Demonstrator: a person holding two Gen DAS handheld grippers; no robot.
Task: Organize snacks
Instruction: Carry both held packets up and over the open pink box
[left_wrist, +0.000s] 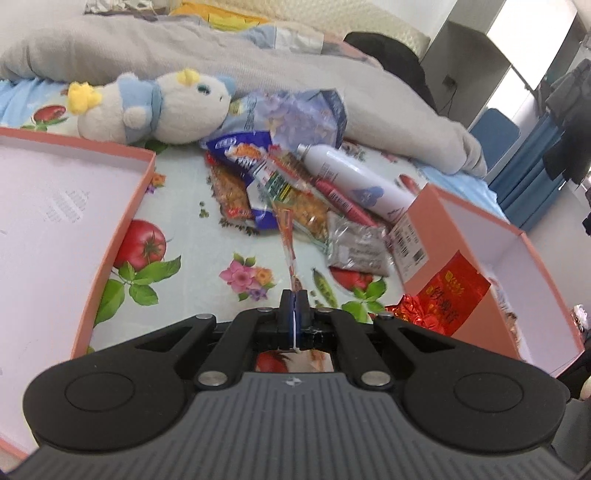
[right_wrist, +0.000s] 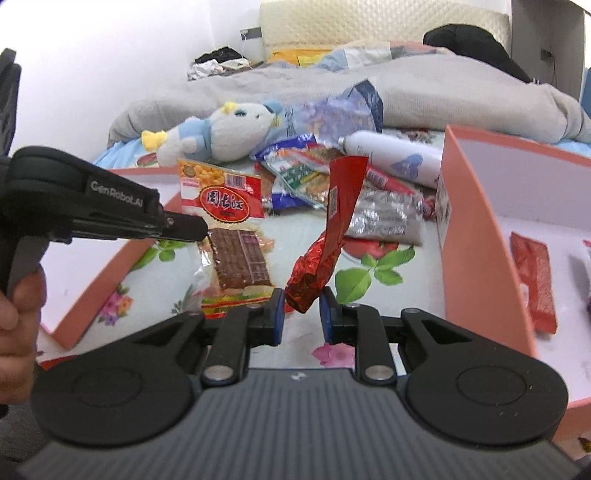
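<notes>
Here, left gripper (left_wrist: 294, 295) clenched on the edge of a flat snack packet (right_wrist: 229, 236), hanging in the air above the flowered sheet (left_wrist: 207, 258), at nine o'clock of the right gripper (right_wrist: 302, 301). Right gripper pinched on a crinkled red foil packet (right_wrist: 325, 236), lifted too. Pink box (right_wrist: 476, 236) at three o'clock, red packets inside. Snack pile (left_wrist: 288, 188) at twelve o'clock, beside a white bottle (left_wrist: 354, 177) and a plush toy (left_wrist: 159, 107).

Left box (left_wrist: 144, 177) cut by frame edge, purple snack bag (left_wrist: 295, 114) blurred
</notes>
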